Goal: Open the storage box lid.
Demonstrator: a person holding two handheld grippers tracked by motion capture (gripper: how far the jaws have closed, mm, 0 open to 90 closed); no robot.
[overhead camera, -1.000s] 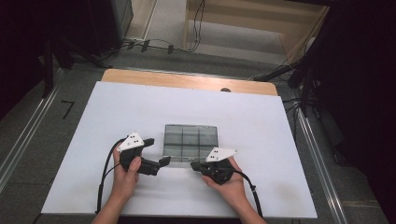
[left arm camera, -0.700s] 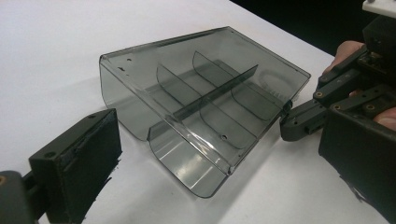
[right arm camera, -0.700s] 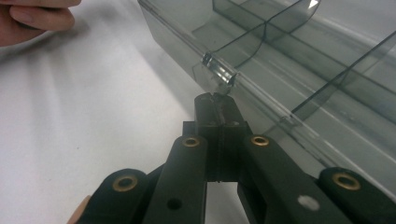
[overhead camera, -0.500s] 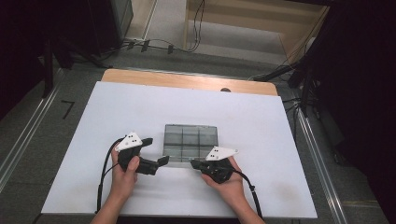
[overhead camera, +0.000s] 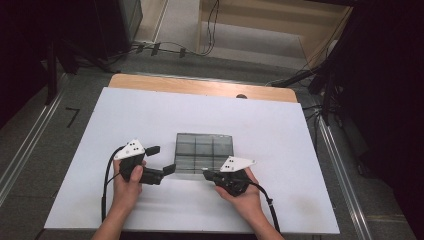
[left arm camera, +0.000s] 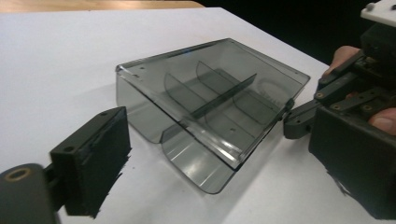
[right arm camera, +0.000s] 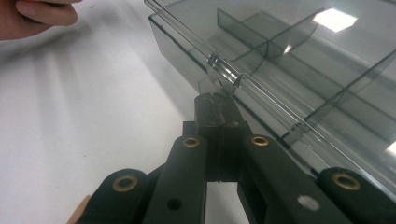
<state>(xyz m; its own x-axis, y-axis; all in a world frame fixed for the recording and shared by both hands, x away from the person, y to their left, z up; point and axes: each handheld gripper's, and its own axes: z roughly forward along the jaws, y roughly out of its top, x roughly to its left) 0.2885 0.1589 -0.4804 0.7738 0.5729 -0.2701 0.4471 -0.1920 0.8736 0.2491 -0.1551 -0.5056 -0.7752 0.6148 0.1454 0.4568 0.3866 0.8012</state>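
Tabletop (overhead camera: 150,110) of white board is carrying a smoky transparent plastic divider box (overhead camera: 204,152), lid not yet raised. Left gripper (overhead camera: 165,159) is closing its spread, empty jaws beside it; right gripper (overhead camera: 206,174), jaws shut, is nosing the front latch (right arm camera: 223,74). No readable writing.

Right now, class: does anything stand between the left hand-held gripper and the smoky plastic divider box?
Nothing visible does. The left hand-held gripper stands open beside the divider box, with bare white tabletop between. The right hand-held gripper is shut at the box's front latch.
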